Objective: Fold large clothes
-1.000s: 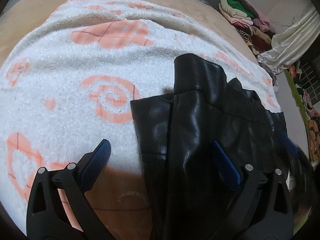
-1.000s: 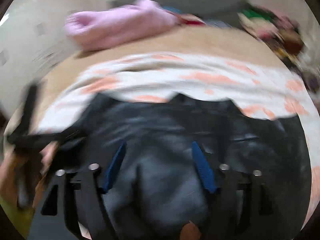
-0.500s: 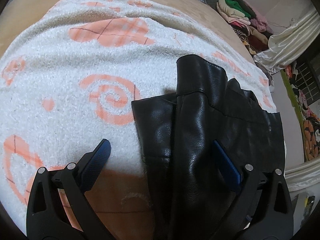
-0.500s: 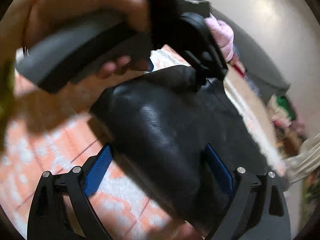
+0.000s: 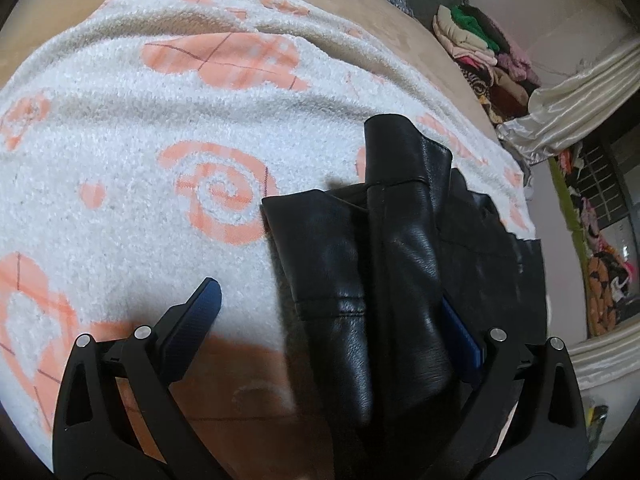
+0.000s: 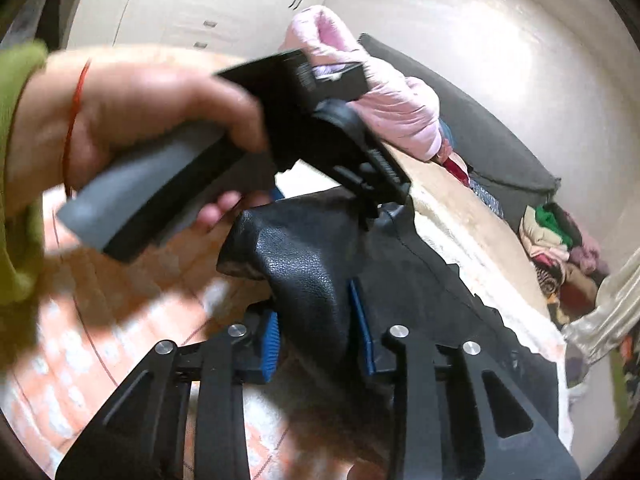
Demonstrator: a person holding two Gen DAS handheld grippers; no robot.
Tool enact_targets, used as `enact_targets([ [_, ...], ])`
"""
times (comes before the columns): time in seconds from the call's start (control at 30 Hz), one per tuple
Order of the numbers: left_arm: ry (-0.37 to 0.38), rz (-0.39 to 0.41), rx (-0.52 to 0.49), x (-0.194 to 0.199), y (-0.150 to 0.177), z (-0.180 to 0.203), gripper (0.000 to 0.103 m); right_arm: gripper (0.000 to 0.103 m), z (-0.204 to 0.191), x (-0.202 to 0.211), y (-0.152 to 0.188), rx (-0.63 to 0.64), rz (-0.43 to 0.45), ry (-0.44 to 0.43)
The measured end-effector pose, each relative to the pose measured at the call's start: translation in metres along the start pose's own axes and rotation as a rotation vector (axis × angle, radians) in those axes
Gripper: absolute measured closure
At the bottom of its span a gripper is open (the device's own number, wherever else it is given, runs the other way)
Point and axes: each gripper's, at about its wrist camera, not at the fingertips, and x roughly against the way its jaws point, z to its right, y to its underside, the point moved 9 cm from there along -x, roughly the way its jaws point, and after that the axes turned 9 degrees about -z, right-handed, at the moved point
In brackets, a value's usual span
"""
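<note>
Right gripper (image 6: 316, 340): my jaws pinch a raised fold of the black leather jacket (image 6: 304, 264). Left gripper (image 5: 332, 320): jaws wide, gripping nothing, straddling the jacket's edge on the blanket (image 5: 120, 160). Risk, I judge: slick leather slips free and the fold collapses.

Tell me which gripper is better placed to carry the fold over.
Right. The right gripper is clamped on a raised fold of the black leather garment; the left gripper is open, gripping nothing.
</note>
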Motion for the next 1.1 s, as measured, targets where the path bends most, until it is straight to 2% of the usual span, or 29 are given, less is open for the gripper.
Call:
enact_targets([
  [0.03,0.008,0.000,0.002,0.001,0.001,0.001,0.014,0.075,0.003,0.001,-0.001,-0.016,0.000,-0.015],
  [0.1,0.049,-0.004,0.000,0.002,0.003,0.008,0.033,0.076,0.009,0.000,-0.003,-0.041,0.001,-0.036],
  [0.13,0.077,-0.008,-0.007,0.003,0.005,0.015,0.051,0.077,0.010,0.001,-0.004,-0.051,0.000,-0.045],
  [0.27,0.017,0.052,-0.070,0.016,0.006,0.033,0.065,0.078,0.018,0.007,-0.005,-0.089,0.012,-0.064],
  [0.47,-0.013,0.169,-0.141,0.049,0.005,0.074,0.069,0.080,0.030,0.033,-0.003,-0.131,0.061,-0.070],
  [0.67,-0.049,0.245,-0.219,0.075,0.005,0.139,0.069,0.082,0.070,0.069,0.003,-0.214,0.115,-0.058],
  [0.7,-0.056,0.249,-0.230,0.075,0.005,0.147,0.069,0.082,0.082,0.075,0.007,-0.241,0.108,-0.020],
  [0.87,-0.097,0.256,-0.301,0.071,0.005,0.202,0.069,0.085,0.123,0.093,0.028,-0.400,0.131,-0.064],
  [1.1,-0.121,0.267,-0.368,0.056,0.016,0.258,0.068,0.087,0.168,0.107,0.061,-0.529,0.143,-0.048],
])
